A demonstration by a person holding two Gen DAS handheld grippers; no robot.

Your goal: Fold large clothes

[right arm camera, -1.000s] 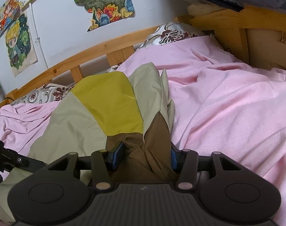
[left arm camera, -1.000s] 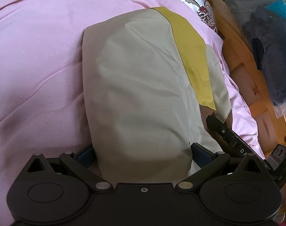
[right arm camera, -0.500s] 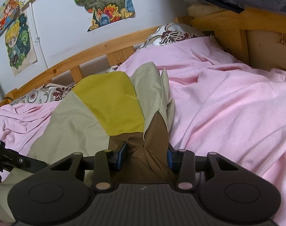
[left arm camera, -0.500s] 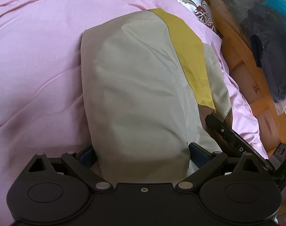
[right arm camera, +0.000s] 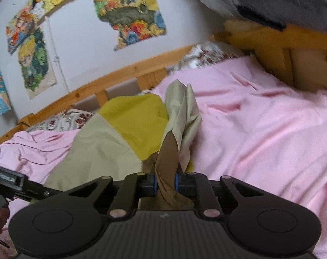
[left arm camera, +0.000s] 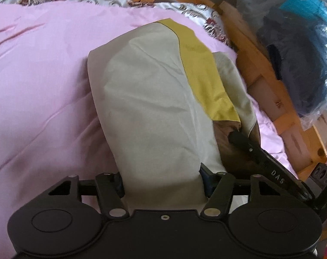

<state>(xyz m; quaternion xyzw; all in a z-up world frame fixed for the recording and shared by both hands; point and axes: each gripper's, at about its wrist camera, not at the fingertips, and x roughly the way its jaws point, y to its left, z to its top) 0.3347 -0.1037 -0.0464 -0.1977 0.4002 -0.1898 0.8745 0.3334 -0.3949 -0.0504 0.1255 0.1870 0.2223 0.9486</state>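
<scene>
The garment (left arm camera: 154,112) is gripped twice on the pink bed (left arm camera: 38,82) — left claw (left arm camera: 163,183) wide around beige cloth, right claw (right arm camera: 165,183) pinched on brown.

Left gripper (left arm camera: 163,181): matte black housing with two round raised discs, paired black linkage bars fixed by silver pivot pins, one small screw at the centre of the front edge, and blue pads lining the inner faces of the fingers (left arm camera: 207,178). Right gripper (right arm camera: 165,183): the same black housing, discs and silver pins, here with a ribbed grey central panel and blue pads (right arm camera: 176,181). Seen from the left wrist, the right gripper's black finger bears white letters "DAS"
</scene>
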